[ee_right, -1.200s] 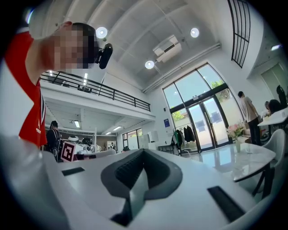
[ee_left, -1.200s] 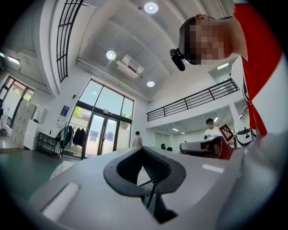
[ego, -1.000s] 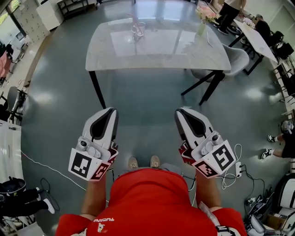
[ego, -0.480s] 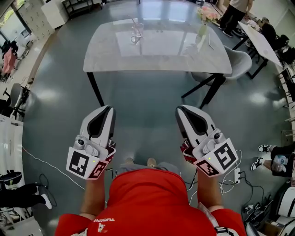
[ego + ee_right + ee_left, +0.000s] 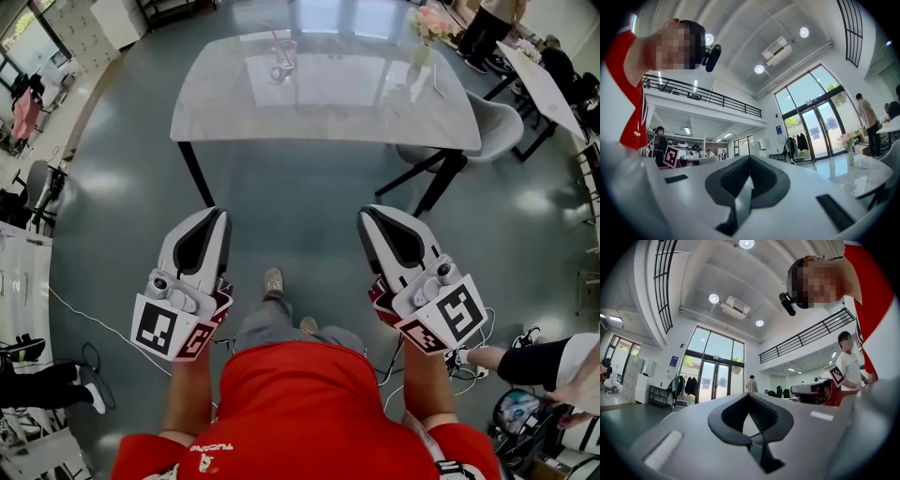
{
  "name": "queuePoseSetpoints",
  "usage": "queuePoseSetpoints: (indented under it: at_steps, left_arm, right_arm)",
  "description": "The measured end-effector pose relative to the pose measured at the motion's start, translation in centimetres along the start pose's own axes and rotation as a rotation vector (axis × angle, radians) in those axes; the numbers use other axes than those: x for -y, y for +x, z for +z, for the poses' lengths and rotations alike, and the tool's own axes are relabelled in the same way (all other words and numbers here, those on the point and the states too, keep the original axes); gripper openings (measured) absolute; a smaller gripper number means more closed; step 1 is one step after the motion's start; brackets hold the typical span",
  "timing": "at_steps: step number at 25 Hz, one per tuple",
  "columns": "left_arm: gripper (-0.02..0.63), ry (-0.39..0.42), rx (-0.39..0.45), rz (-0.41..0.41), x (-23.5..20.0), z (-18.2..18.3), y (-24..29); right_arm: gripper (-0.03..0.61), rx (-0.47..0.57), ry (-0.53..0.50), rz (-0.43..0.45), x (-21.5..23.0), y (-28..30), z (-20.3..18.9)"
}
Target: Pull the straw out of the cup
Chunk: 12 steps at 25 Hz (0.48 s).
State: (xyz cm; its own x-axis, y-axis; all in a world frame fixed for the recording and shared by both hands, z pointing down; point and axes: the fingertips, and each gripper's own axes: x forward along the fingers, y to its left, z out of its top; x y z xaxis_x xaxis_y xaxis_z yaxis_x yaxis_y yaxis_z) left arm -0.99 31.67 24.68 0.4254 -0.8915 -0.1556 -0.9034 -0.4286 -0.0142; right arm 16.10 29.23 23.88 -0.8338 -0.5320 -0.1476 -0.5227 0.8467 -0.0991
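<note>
The clear cup [image 5: 281,64] stands on the far part of the pale table [image 5: 319,108], with a pink straw [image 5: 275,39] leaning out of it. A vase of flowers [image 5: 424,37] stands toward the table's right end. Both tongs hang over the grey floor, well apart from the table. The left gripper [image 5: 215,217] has its jaws pressed together with nothing between them. The right gripper [image 5: 371,217] is likewise closed and empty.
</note>
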Motion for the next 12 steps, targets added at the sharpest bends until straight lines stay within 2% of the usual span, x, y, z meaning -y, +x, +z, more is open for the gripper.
queuePoseSetpoints:
  at_steps: [12]
  left_arm:
    - [0.005, -0.024, 0.012, -0.031, -3.9, -1.6, 5.1]
  right_arm:
    - [0.000, -0.032, -0.029, -0.037, 4.3, 4.0, -0.8]
